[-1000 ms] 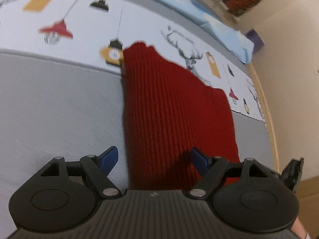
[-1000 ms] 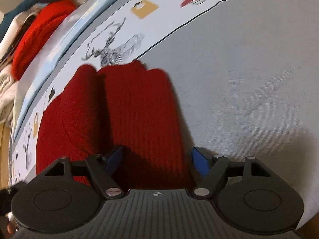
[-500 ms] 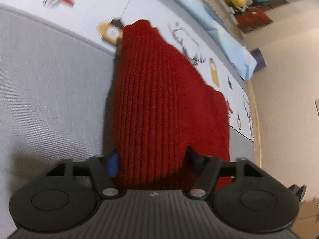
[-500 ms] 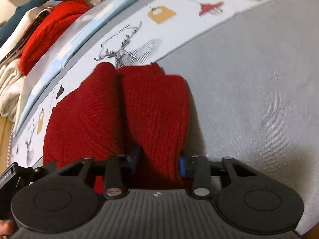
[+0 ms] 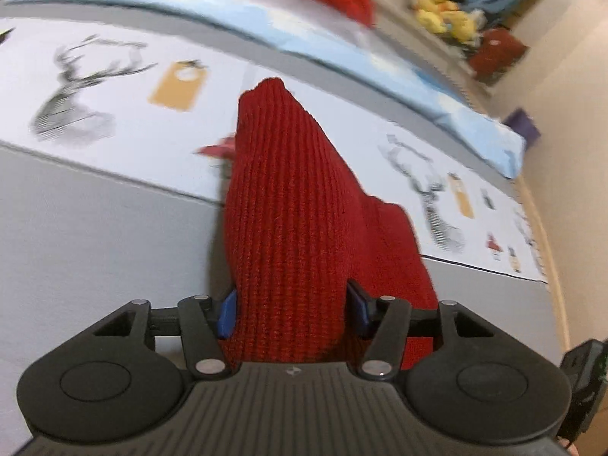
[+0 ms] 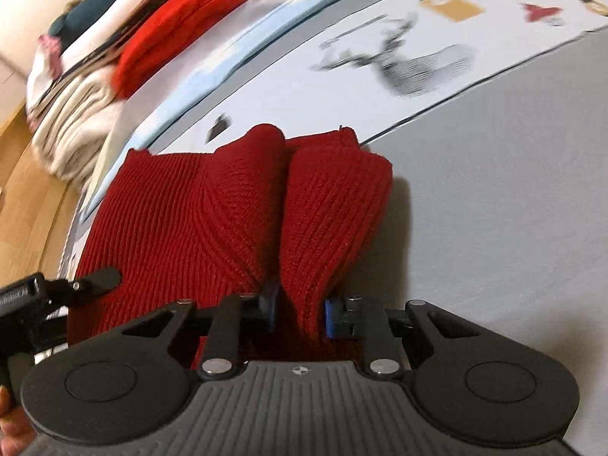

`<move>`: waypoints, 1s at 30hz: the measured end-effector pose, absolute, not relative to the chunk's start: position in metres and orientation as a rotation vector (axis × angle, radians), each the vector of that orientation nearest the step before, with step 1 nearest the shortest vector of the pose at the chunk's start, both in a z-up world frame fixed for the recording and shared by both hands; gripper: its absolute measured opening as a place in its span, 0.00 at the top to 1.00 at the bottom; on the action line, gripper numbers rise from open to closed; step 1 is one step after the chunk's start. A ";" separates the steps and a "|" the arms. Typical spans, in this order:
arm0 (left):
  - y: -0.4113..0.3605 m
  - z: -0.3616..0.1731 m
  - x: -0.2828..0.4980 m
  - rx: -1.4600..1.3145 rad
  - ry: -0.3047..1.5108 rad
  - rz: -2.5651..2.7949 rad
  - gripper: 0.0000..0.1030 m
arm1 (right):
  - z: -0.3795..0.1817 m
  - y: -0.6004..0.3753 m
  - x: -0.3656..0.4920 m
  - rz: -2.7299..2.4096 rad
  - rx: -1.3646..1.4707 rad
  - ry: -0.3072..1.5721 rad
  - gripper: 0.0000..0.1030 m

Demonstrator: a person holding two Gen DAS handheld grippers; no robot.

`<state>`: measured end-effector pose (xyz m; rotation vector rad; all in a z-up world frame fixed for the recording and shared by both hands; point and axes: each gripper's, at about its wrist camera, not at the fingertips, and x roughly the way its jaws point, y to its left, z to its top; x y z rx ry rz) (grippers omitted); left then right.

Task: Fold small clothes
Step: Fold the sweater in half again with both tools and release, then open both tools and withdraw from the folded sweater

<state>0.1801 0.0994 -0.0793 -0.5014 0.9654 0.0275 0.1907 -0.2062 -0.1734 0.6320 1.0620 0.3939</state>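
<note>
A dark red knit garment [image 5: 288,228] lies on the grey bed cover [image 5: 95,235]. My left gripper [image 5: 290,309] is shut on one near edge of it, and the fabric rises between the blue pads [image 5: 227,313], lifted off the cover. My right gripper [image 6: 298,313] is shut on the other near edge of the same garment [image 6: 212,212], which bunches into two ridges ahead of the fingers. The left gripper's body shows at the left edge of the right wrist view [image 6: 45,296].
A white printed strip with deer and lamp pictures [image 5: 76,95] crosses the cover behind the garment. A light blue pillow [image 5: 288,26] lies beyond it. A pile of folded clothes with a bright red knit on top [image 6: 178,26] sits at the back. A wooden edge [image 6: 26,197] borders the bed.
Both grippers closed on the garment's near edge and lifted it; the fabric now stands up between the fingers. The views swung toward the head of the bed.
</note>
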 end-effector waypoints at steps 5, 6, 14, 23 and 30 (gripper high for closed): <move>0.132 -0.068 0.163 -0.465 0.937 0.088 0.39 | -0.155 -0.184 0.195 0.334 0.501 1.090 0.70; 0.137 -0.064 0.161 -0.463 0.924 0.087 0.38 | -0.145 -0.187 0.193 0.312 0.470 1.060 0.68; 0.162 -0.054 0.142 -0.446 0.923 0.090 0.38 | -0.138 -0.180 0.181 0.431 0.615 1.018 0.48; 0.150 -0.057 0.140 -0.401 0.949 0.009 0.38 | -0.145 -0.154 0.187 0.511 0.659 1.014 0.82; 0.090 -0.085 0.153 -0.179 1.085 -0.081 0.29 | -0.127 -0.178 0.177 0.411 0.496 0.948 0.77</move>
